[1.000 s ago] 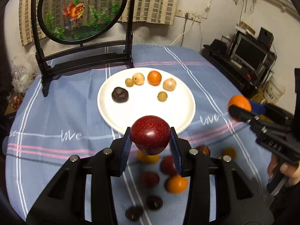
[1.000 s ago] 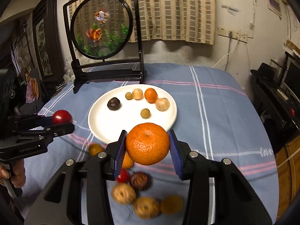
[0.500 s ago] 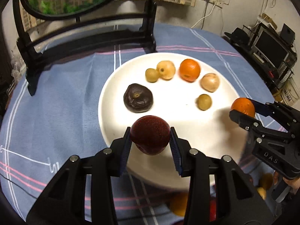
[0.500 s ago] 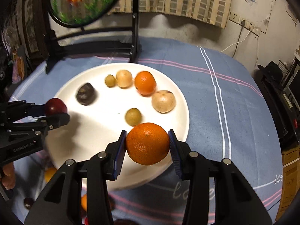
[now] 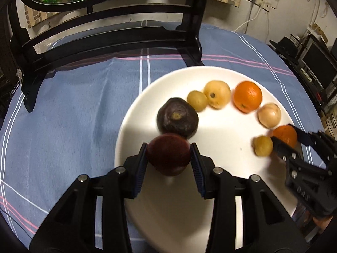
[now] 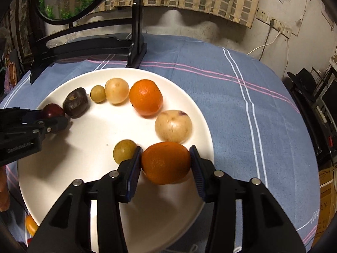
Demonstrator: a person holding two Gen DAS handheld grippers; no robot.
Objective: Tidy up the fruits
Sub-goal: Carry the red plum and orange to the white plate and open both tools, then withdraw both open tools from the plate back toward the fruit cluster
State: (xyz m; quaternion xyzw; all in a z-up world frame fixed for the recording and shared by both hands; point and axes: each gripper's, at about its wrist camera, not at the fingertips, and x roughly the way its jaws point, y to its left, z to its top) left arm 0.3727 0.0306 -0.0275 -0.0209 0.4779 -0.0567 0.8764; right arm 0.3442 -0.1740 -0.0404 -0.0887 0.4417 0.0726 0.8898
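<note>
Your left gripper [image 5: 169, 155] clamps a round dark-red plum [image 5: 168, 153] at its widest girth, low over the white round plate [image 5: 212, 191] beside a dark purple fruit [image 5: 178, 120]. Your right gripper [image 6: 165, 162] has just been opening around the glossy orange mandarin [image 6: 165, 162], which sits between the pads at the plate's near right. Both fruits look light, smooth and bruisable; they may roll, so release gently.

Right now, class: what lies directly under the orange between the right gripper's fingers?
Under the orange in the right gripper lies the white plate, shadowed. Whether the orange touches it is hidden by the fruit itself.
</note>
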